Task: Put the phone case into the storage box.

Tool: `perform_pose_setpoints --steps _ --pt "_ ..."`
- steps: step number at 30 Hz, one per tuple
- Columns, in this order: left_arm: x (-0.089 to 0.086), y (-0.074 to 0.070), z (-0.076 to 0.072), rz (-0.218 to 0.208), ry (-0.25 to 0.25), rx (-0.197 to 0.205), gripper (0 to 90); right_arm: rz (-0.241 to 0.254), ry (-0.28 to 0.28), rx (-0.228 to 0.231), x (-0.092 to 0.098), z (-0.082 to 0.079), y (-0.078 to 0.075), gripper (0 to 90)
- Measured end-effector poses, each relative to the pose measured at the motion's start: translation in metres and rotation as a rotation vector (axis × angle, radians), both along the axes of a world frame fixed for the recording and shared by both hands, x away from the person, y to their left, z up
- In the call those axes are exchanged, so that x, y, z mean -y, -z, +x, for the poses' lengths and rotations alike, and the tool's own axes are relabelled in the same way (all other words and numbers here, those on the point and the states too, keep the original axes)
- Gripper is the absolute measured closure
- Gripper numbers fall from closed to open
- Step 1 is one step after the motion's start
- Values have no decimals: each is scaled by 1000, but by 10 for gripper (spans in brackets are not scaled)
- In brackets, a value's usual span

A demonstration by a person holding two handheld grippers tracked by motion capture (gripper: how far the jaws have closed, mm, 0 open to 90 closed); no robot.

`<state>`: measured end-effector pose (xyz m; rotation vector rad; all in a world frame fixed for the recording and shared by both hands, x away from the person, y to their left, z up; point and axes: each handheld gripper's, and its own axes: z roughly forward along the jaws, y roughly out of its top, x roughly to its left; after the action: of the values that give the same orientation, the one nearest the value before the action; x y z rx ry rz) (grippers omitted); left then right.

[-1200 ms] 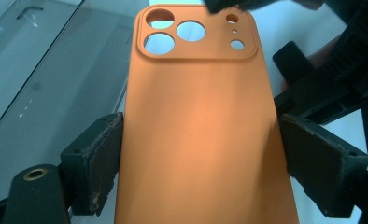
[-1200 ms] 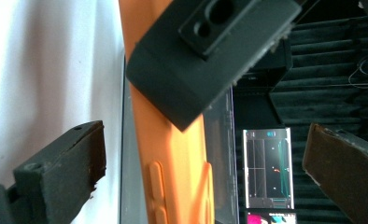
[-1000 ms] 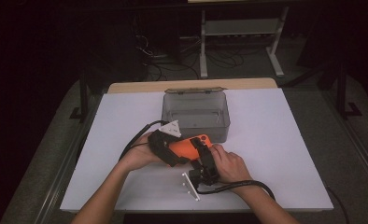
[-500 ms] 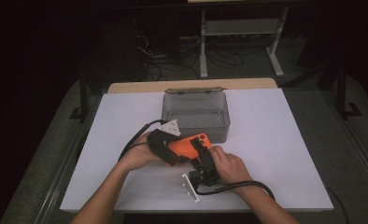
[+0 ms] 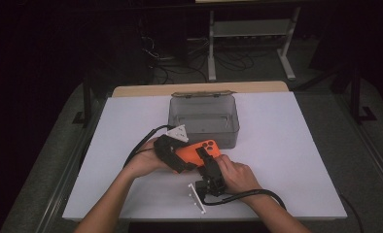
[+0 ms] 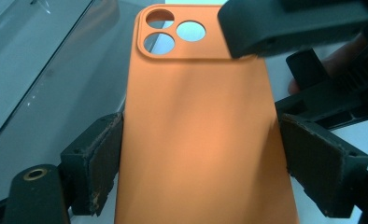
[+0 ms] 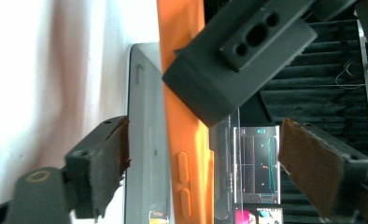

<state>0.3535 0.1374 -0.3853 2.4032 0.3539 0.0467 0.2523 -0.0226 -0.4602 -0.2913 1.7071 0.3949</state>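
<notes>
The left gripper (image 6: 198,154) clamps an orange phone case (image 6: 201,130) by its long edges. The right gripper (image 7: 203,158), at 3 o'clock of it, has just been closing, its jaws straddling a grey phone (image 7: 147,154) and the case without pinching. A grey lidded box (image 5: 204,116) sits at 12 o'clock.

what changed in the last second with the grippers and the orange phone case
The right gripper has just been closing its jaws around the edge of the orange phone case; its pads don't press yet. The left gripper kept its grip, and neither hand moved. The grey box stayed put.
</notes>
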Motion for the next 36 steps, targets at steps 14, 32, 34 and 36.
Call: perform_pose_setpoints --steps 14,32,34,36 --pt "0 0 1 2 0 0 161 -3 14 11 -1 0 3 282" --pt "0 0 1 6 -2 -6 161 -5 15 27 -2 -2 5 463" --pt "-1 0 1 4 -7 -7 161 -6 14 29 -2 -3 5 476" --pt "-1 1 1 3 -10 -8 161 -9 13 32 -2 -3 6 500"
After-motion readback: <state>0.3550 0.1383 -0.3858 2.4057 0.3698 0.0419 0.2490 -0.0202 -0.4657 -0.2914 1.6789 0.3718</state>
